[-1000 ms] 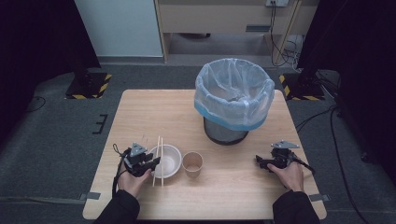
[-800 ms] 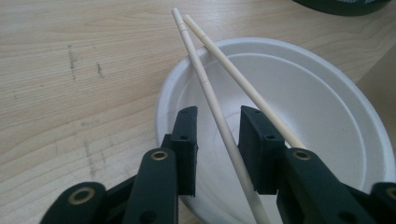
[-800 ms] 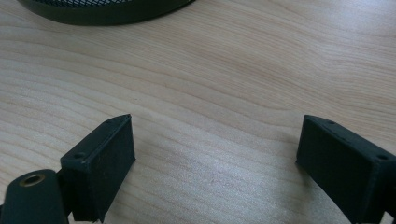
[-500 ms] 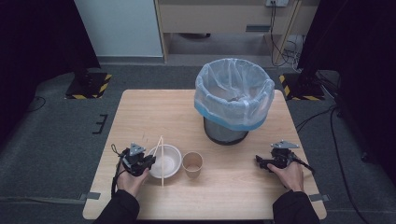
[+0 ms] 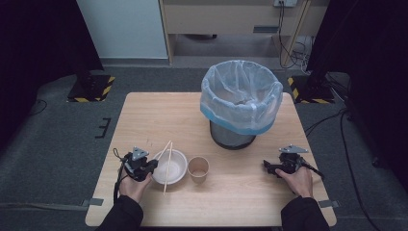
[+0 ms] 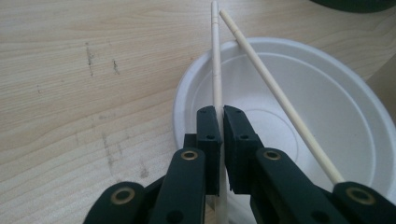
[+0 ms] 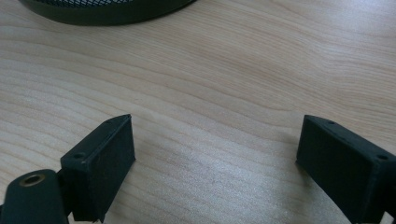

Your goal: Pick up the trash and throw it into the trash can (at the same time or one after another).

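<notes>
While both forearms come in from the near edge of the wooden table [image 5: 159, 115], the largest thing on it is the dark mesh bin [image 5: 240, 103], lined with a pale blue bag, which stands upright toward the far right of the middle. Next in size, the white bowl [image 5: 177, 162] sits near the front left, and a small paper cup [image 5: 198, 169] stands upright just beside it on its right, apart from it. The person's left hand [image 5: 131, 185] lies low at the bowl's left side, wrist roughly level, and points the left gripper [image 5: 150, 166] across the bowl's rim; its jaws have just been closing and now pinch one chopstick [image 6: 215, 60] between the pads, over the bowl's near wall. That stick runs straight away from the jaws and out past the far rim. The second chopstick [image 6: 275, 93] lies slanted across the bowl, free of the pads, its far end close to the first one's. Well apart at the front right, the right hand [image 5: 298, 178] rests on the table with the right gripper [image 7: 215, 163] aimed left toward the bin's base, jaws wide apart over bare wood
</notes>
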{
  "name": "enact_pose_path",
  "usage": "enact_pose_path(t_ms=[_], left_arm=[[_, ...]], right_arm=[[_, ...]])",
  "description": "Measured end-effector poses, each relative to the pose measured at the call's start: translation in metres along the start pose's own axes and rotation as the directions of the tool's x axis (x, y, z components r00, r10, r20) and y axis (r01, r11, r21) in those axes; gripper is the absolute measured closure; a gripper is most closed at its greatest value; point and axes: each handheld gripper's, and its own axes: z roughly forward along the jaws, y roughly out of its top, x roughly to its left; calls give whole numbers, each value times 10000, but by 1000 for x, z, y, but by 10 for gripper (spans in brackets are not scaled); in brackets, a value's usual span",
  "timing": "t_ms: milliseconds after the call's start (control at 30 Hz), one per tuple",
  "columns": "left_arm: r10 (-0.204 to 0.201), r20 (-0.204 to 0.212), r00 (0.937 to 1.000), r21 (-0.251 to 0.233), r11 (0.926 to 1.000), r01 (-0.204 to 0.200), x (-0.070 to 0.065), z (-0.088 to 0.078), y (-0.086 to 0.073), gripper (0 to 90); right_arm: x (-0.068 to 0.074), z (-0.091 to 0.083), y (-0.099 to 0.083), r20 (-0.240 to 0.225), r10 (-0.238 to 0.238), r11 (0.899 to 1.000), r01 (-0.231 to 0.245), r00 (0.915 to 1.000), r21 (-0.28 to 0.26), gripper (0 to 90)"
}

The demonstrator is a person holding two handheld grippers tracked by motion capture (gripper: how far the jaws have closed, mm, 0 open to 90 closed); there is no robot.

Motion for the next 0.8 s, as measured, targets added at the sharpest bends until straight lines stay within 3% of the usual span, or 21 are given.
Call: enact_pose_path(t_ms=[567, 800], left_arm=[[-288, 255, 9993, -1067, 9938, 313, 4, -21, 10, 853], [-232, 342, 9991, -1937, 9806, 294, 4, -38, 20, 853]], right_arm=[[0, 0, 0, -16, -23, 10000, 23, 10000, 0, 113], [0, 0, 0, -35, -25, 10000, 25, 10000, 13, 106]])
